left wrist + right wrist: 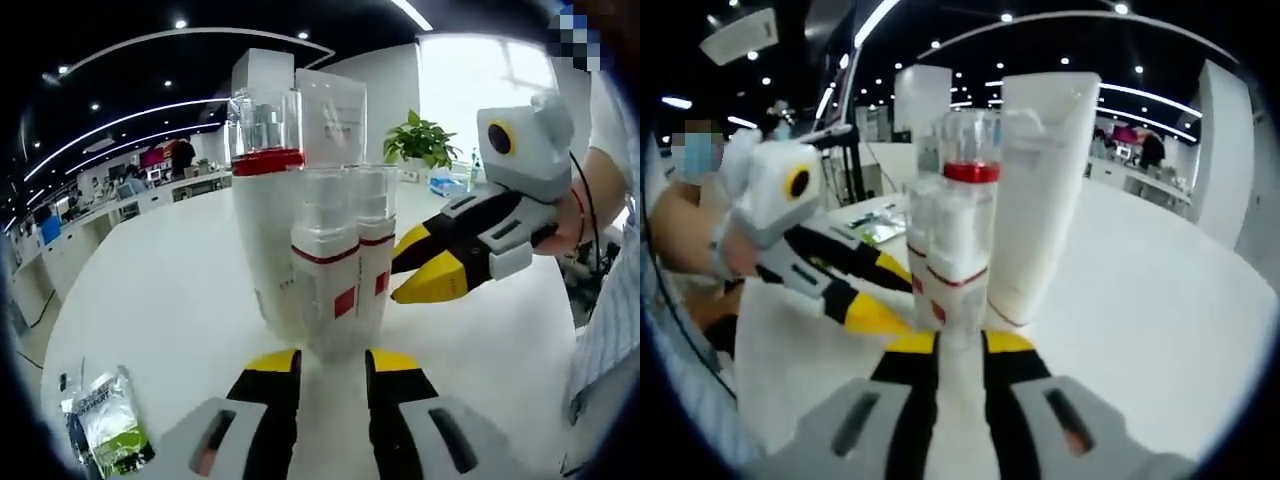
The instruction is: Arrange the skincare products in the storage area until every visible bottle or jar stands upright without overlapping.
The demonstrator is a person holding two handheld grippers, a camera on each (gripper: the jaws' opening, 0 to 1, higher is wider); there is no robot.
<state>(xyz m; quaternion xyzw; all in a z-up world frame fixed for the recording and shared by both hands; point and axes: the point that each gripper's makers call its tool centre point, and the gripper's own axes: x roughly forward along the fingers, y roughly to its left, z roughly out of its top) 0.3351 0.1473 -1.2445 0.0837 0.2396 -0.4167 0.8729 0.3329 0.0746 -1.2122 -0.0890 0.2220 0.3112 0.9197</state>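
Note:
Several white skincare products stand upright in a tight cluster on the white table (160,290). In the left gripper view, two small bottles (325,270) with red bands and clear caps stand in front. A taller red-banded bottle (262,200) and a white tube (335,115) are behind them. My left gripper (333,365) is just short of the small bottles, its jaws a little apart and holding nothing. My right gripper (405,268) points at the cluster from the right, tips next to the nearer small bottle. In the right gripper view, the right gripper (962,345) faces a small bottle (955,250), the tube (1040,190) and the left gripper (875,295).
A green and white sachet (110,425) lies on the table at the lower left of the left gripper view. A potted plant (420,140) stands at the far edge. A person's hand (575,215) holds the right gripper. Bare tabletop surrounds the cluster.

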